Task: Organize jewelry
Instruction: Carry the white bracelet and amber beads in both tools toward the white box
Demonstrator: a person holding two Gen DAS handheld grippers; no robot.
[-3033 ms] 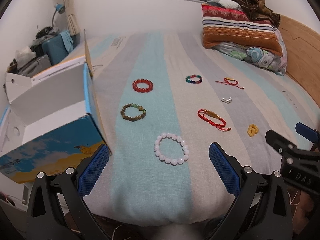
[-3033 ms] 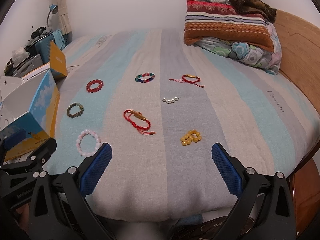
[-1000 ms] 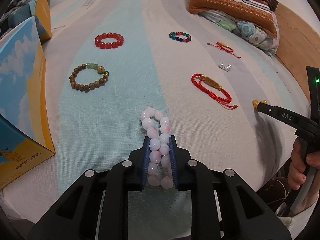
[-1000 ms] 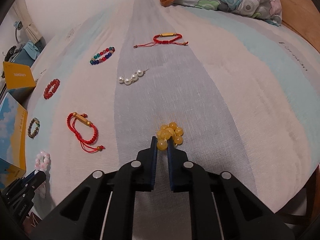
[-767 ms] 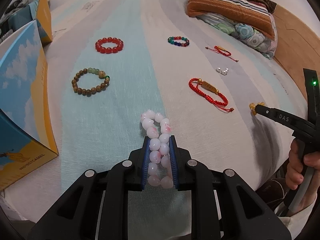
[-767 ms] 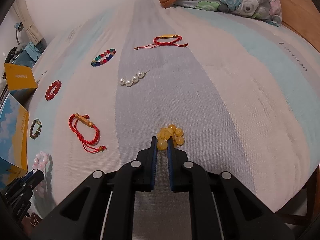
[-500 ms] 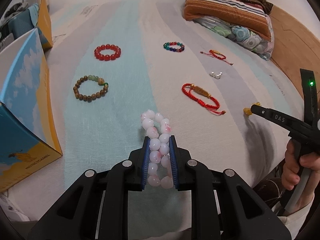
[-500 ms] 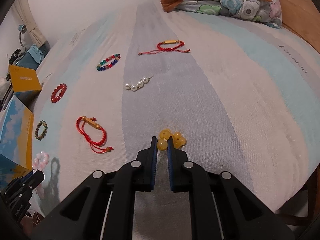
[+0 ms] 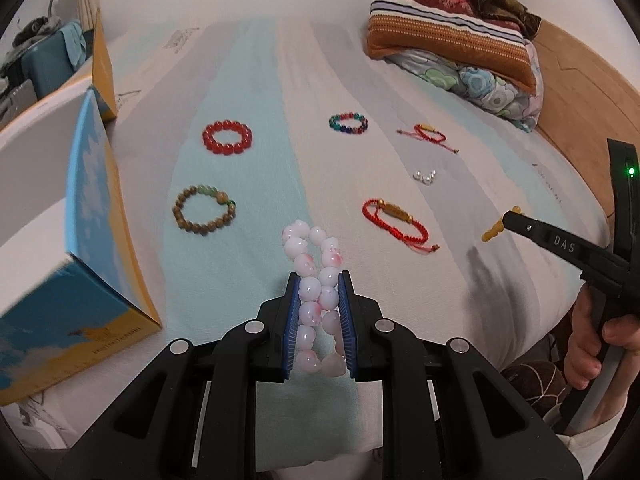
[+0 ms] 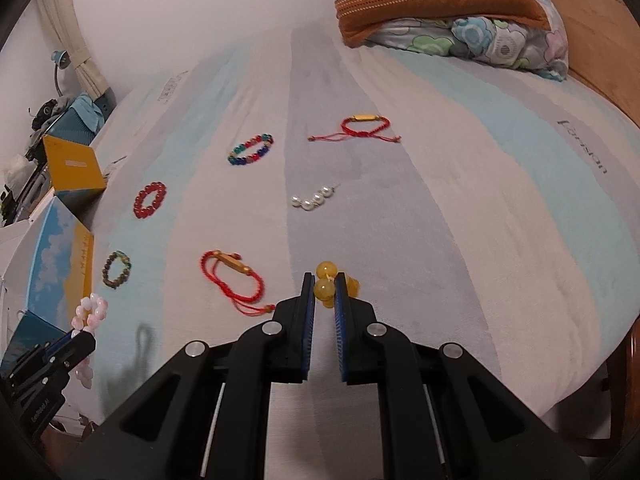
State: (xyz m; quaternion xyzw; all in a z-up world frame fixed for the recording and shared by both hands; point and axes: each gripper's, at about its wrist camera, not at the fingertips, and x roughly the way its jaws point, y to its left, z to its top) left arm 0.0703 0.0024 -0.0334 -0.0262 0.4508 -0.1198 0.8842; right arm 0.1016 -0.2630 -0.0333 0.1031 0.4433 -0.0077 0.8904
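My left gripper [image 9: 319, 285] is shut on a white and pink bead bracelet [image 9: 314, 272], held above the striped bed. My right gripper [image 10: 324, 283] is shut on a yellow bead bracelet [image 10: 327, 282], also lifted off the sheet. The right gripper shows in the left wrist view [image 9: 516, 220] with the yellow beads [image 9: 494, 231] at its tip. On the bed lie a red bead bracelet [image 9: 227, 137], a brown bead bracelet [image 9: 203, 214], a multicoloured bead bracelet [image 9: 348, 123], two red cord bracelets [image 9: 394, 219] [image 9: 429, 134] and a short pearl strand [image 9: 425, 177].
An open blue and yellow cardboard box [image 9: 92, 216] stands at the bed's left edge, white inside. Stacked pillows [image 9: 452, 40] lie at the far right by a wooden headboard [image 9: 580, 80]. A cluttered table with a lamp [image 10: 60, 76] is far left.
Both grippers have risen off the bed with their bracelets. The box looms larger at the left of the left wrist view.
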